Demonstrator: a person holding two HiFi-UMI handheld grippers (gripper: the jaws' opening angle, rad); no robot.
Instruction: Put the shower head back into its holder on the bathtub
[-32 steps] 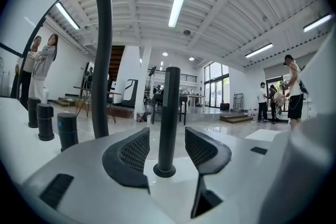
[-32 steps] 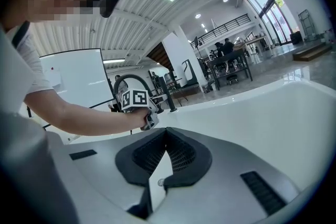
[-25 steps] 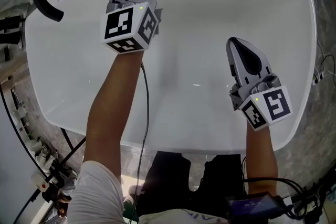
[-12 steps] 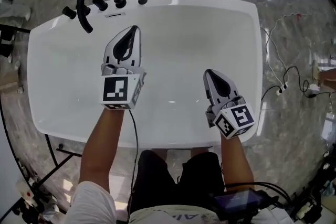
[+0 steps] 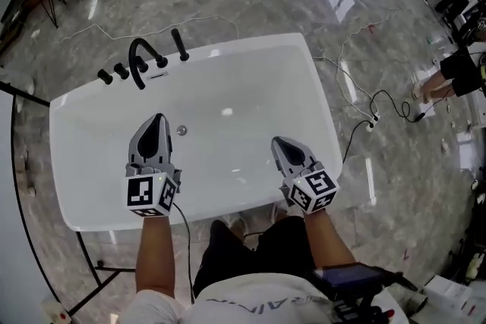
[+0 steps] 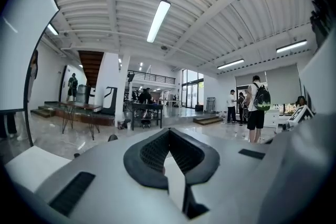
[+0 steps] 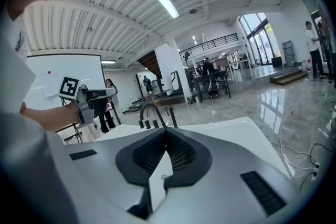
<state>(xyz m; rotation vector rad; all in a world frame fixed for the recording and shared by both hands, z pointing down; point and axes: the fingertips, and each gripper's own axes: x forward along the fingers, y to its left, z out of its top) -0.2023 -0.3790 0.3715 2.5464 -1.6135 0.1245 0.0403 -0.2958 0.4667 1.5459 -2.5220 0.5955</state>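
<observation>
The white bathtub [image 5: 99,186] lies below me. On its far rim are a black arched spout [image 5: 139,57], black knobs, and the black shower head [image 5: 180,44], a stick-like handset standing upright right of the spout. My left gripper [image 5: 158,118] hovers over the tub's left half, shut and empty, well short of the taps. My right gripper [image 5: 278,140] hangs over the right half, also shut with nothing in it. In the right gripper view its tips [image 7: 167,131] meet, with the spout [image 7: 152,112] and the left gripper [image 7: 86,97] beyond. The left gripper view shows shut tips [image 6: 169,132] and the hall.
Grey marble floor surrounds the tub. White and black cables [image 5: 364,106] trail off to the right towards a person [image 5: 448,76]. A black metal frame [image 5: 19,186] runs along the tub's left side. Tables [image 6: 79,113] and people [image 6: 255,107] stand far off in the hall.
Both grippers have drawn back and risen from the tap end; the left one was right by the taps. The view has lifted, so the whole tub and floor show.
</observation>
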